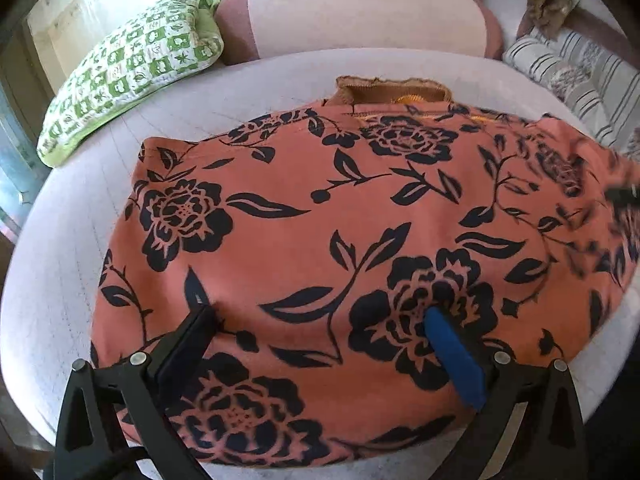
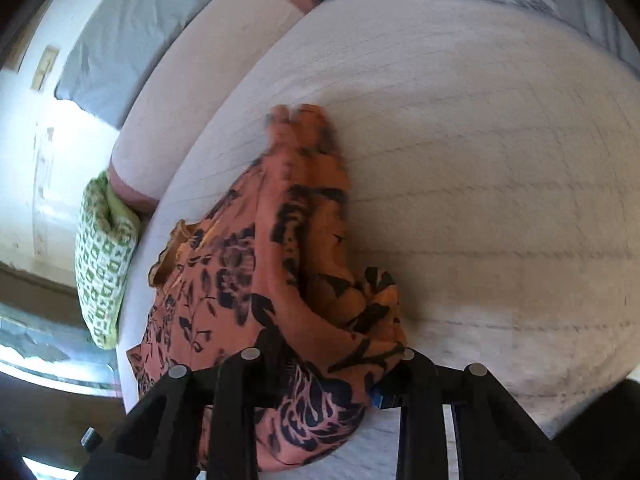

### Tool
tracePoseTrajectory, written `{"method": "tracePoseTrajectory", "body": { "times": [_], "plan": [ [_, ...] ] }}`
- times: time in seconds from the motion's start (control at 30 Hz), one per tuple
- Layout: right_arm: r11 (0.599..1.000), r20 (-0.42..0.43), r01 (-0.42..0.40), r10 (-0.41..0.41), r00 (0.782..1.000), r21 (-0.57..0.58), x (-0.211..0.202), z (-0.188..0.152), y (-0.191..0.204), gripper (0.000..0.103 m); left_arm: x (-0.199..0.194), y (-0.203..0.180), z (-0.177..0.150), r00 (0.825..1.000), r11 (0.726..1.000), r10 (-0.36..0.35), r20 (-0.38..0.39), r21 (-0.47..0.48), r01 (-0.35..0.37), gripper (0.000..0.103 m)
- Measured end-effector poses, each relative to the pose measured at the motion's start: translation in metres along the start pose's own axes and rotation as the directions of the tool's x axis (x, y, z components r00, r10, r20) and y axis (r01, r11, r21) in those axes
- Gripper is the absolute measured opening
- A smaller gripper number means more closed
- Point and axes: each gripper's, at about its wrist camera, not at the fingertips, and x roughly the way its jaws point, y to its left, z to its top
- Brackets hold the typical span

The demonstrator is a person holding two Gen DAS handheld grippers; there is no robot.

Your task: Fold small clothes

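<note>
— Where's the garment?

— Spread across the middle of the bed (image 1: pixel 72 248): an orange floral top (image 1: pixel 320 216), black blooms on rust cloth, brown collar (image 1: pixel 394 90) at the far edge, hem toward the camera. Flat over most of its width, right side lifted and blurred.

— And the left gripper (image 1: pixel 320 320)?

— Released, black finger and blue-padded finger (image 1: pixel 454 356) spread wide and resting on the near part of the cloth. Nothing pinched between them.

— The right gripper (image 2: pixel 328 364)?

— Clenched on a bunched fold of the top's right side, fabric gathered between the fingers and trailing away toward the far end; a blue pad edge just visible under the cloth.

— Edges?

— Left edge of the top straight and well inside the mattress border. Near hem close to the bed's near rim. Sleeve end (image 2: pixel 298 124) blurred, lying against the sheet.

— Room to move?

— Broad bare sheet (image 2: pixel 500 160) to the right of the garment in the right wrist view. A narrower strip on the left, bounded by a green checked pillow (image 1: pixel 132 72). Pink bolster (image 1: pixel 360 20) along the far side, striped cushions (image 1: pixel 576 68) at far right.
</note>
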Motion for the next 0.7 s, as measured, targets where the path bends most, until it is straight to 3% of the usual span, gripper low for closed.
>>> {"method": "tracePoseTrajectory", "body": {
  "times": [0.07, 0.13, 0.23, 0.27, 0.37, 0.47, 0.53, 0.57, 0.6, 0.63, 0.67, 0.7],
  "plan": [
    [0.994, 0.041, -0.005, 0.01, 0.999, -0.109, -0.018, 0.001, 0.038, 0.025, -0.021, 0.024, -0.004, 0.997, 0.992, -0.047, 0.061, -0.11, 0.054, 0.103],
    [0.96, 0.102, -0.025, 0.055, 0.993, -0.28, -0.043, -0.006, 0.105, 0.022, -0.049, 0.058, -0.009, 0.988, 0.965, -0.049, 0.145, -0.248, 0.085, 0.103],
    [0.873, 0.098, -0.092, 0.157, 0.983, -0.48, -0.061, -0.041, 0.194, 0.018, -0.088, 0.118, -0.026, 0.971, 0.901, 0.042, 0.235, -0.428, 0.065, 0.103],
    [0.818, 0.075, -0.124, 0.199, 0.977, -0.562, -0.063, -0.066, 0.231, 0.017, -0.096, 0.133, -0.033, 0.967, 0.881, 0.069, 0.244, -0.47, 0.055, 0.103],
    [0.708, -0.043, -0.222, 0.262, 0.964, -0.67, -0.04, -0.128, 0.288, 0.017, -0.112, 0.183, -0.063, 0.964, 0.808, 0.143, 0.224, -0.588, 0.017, 0.103],
    [0.661, -0.167, -0.251, 0.188, 0.968, -0.707, 0.032, -0.177, 0.297, 0.019, -0.106, 0.213, -0.089, 0.976, 0.758, 0.146, 0.16, -0.652, -0.006, 0.103],
    [0.69, -0.213, -0.187, 0.048, 0.976, -0.7, 0.07, -0.194, 0.276, 0.02, -0.106, 0.215, -0.1, 0.979, 0.749, 0.13, 0.16, -0.662, 0.009, 0.103],
    [0.723, -0.23, -0.183, 0.035, 0.973, -0.666, 0.074, -0.197, 0.253, 0.028, -0.108, 0.212, -0.102, 0.978, 0.752, 0.133, 0.163, -0.659, 0.008, 0.103],
    [0.725, -0.208, -0.171, 0.039, 0.977, -0.667, 0.067, -0.197, 0.239, 0.041, -0.108, 0.208, -0.103, 0.976, 0.757, 0.133, 0.17, -0.653, 0.01, 0.103],
    [0.718, -0.153, -0.117, 0.015, 0.988, -0.686, 0.056, -0.198, 0.223, 0.075, -0.108, 0.203, -0.103, 0.976, 0.763, 0.124, 0.181, -0.645, 0.022, 0.103],
    [0.709, -0.091, -0.055, -0.013, 0.996, -0.703, 0.041, -0.195, 0.207, 0.082, -0.107, 0.201, -0.101, 0.976, 0.769, 0.114, 0.188, -0.638, 0.033, 0.103],
    [0.699, -0.039, -0.014, -0.02, 0.999, -0.715, 0.029, -0.193, 0.197, 0.082, -0.106, 0.192, -0.097, 0.976, 0.78, 0.098, 0.196, -0.624, 0.047, 0.103]
  ]
}}
